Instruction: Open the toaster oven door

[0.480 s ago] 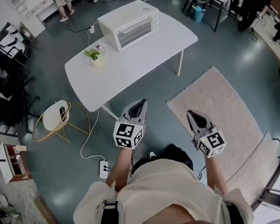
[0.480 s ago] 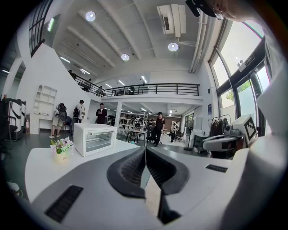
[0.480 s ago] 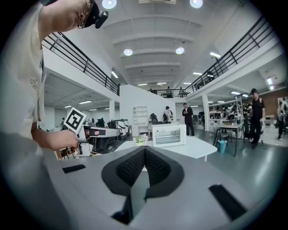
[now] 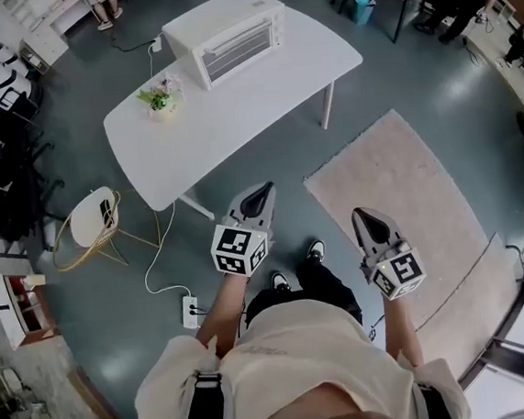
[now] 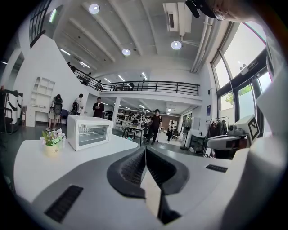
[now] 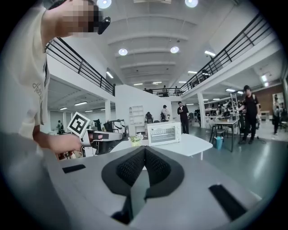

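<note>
1. Two hand-held grey two-jaw grippers show in the head view, the left gripper and the right gripper. Both are held near the person's body over the dark floor, well apart from the white oval table. The boxy white toaster oven with a glass front stands at the table's far side, beside a small pot of flowers. Its door looks shut. I judge the task not begun: the approach, the grip on the handle and the pull all remain.
2. Left gripper view: the ribbed dark jaws are pressed together on nothing. The toaster oven sits far ahead on the table, door closed.
3. Right gripper view: the jaws are likewise clenched and empty. The toaster oven is distant and straight ahead.
4. No brand or label on the oven can be read. The only markings are the black-and-white square patterns on each gripper's cube, and the print on the person's shirt is too bent to read.
</note>
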### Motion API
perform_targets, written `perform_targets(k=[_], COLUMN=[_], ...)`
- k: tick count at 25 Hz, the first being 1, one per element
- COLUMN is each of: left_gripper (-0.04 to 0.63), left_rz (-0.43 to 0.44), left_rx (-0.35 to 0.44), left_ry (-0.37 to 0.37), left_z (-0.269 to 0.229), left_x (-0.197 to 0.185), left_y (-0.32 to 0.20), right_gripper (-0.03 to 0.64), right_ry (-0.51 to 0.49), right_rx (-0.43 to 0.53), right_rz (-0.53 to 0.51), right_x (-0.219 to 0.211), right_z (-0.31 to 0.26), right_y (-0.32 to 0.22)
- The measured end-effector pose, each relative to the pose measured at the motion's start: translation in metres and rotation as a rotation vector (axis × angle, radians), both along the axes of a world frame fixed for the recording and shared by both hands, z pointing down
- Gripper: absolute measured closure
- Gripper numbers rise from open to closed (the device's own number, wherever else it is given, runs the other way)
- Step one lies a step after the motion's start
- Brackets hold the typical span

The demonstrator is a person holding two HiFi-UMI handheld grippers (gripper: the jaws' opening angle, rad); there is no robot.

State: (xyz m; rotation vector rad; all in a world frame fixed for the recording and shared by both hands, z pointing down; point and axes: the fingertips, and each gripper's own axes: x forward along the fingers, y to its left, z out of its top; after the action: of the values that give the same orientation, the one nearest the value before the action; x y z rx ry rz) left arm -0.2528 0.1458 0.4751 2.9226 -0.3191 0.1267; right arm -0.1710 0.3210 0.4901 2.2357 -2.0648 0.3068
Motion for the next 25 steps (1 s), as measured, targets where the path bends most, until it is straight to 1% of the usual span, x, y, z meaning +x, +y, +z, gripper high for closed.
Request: perform_targets(k=[4, 7, 11, 13, 17, 20, 23, 25], left_gripper=[0.574, 0.574, 0.573, 0.573, 0.574, 0.574, 0.574, 0.574], left_rz=[0.016, 0.013, 0.006, 0.000, -0.024, -0.046, -0.048, -0.047], left_rx=[-0.010, -0.003, 0.022, 0.017, -0.040, -0.045, -0.079, -0.123], left_ry=[-0.028, -0.052, -0.069, -0.072, -0.085, -0.093, -0.100, -0.130], left_z=[0.010, 0.009, -0.003, -0.008, -0.005, -0.010, -0.009, 0.003], left_x=[0.025, 0.044, 0.079, 0.098, 0.135, 0.154, 0.169, 0.170], left_y=[-0.001, -0.008, -0.028, -0.038, -0.048, -0.044, -0.041, -0.046], right_gripper=[0.611, 0.611, 0.611, 0.611, 0.611, 0.611, 0.611, 0.611], right_ry=[-0.019, -0.032, 0.000, 0.009, -0.009, -0.026, -0.010, -0.005], right_rx=[0.007, 0.009, 0.022, 0.026, 0.029, 0.024, 0.015, 0.012], right_rz=[0.002, -0.018, -0.060, -0.086, -0.130, -0.157, -0.179, -0.184], right_x=[0.029, 0.051, 0.088, 0.104, 0.131, 0.155, 0.180, 0.185], right_z=[0.008, 0.013, 0.007, 0.007, 0.008, 0.008, 0.016, 0.025], right_y=[-0.008, -0.020, -0.047, -0.058, -0.069, -0.068, -0.068, -0.071])
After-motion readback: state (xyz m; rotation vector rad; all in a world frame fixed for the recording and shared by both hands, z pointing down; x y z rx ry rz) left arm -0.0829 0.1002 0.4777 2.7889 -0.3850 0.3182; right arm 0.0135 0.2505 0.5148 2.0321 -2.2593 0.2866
